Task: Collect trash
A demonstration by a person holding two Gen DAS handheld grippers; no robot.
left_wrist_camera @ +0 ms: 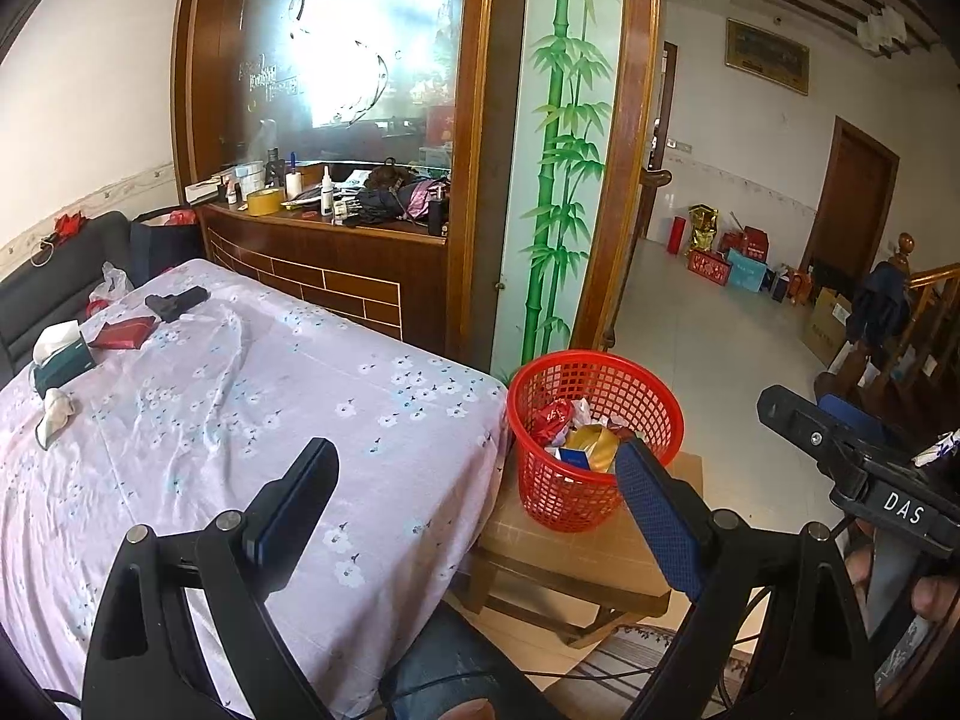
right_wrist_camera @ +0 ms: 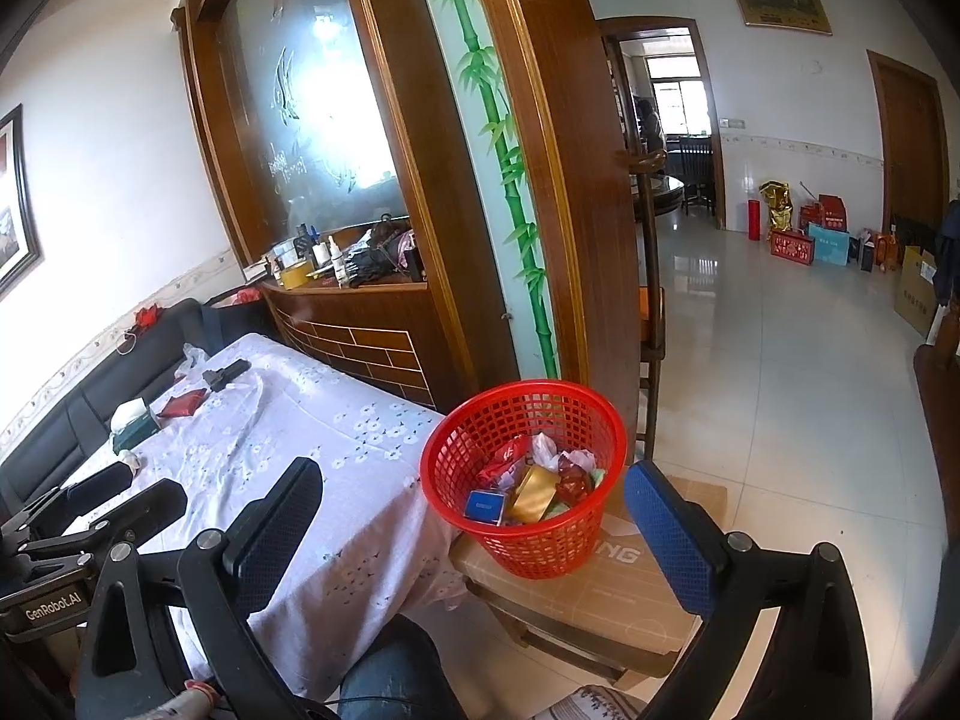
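A red mesh basket [left_wrist_camera: 594, 438] [right_wrist_camera: 528, 474] stands on a cardboard-topped stool beside the table and holds several wrappers and small boxes. The table [left_wrist_camera: 240, 396] [right_wrist_camera: 312, 426] has a floral pink cloth. On its far left lie a crumpled white tissue [left_wrist_camera: 55, 414], a green tissue box [left_wrist_camera: 60, 357], a red packet [left_wrist_camera: 123, 333] and a black object [left_wrist_camera: 177, 302]. My left gripper [left_wrist_camera: 474, 480] is open and empty over the table's near corner. My right gripper [right_wrist_camera: 474, 510] is open and empty, just in front of the basket.
A wooden cabinet with a cluttered shelf [left_wrist_camera: 336, 204] and a bamboo-painted panel [left_wrist_camera: 558, 180] stand behind the table. A black sofa [left_wrist_camera: 54, 276] lies at far left. A tiled floor [right_wrist_camera: 780, 372] opens to the right, with boxes along the far wall. My knee [right_wrist_camera: 384, 678] is below.
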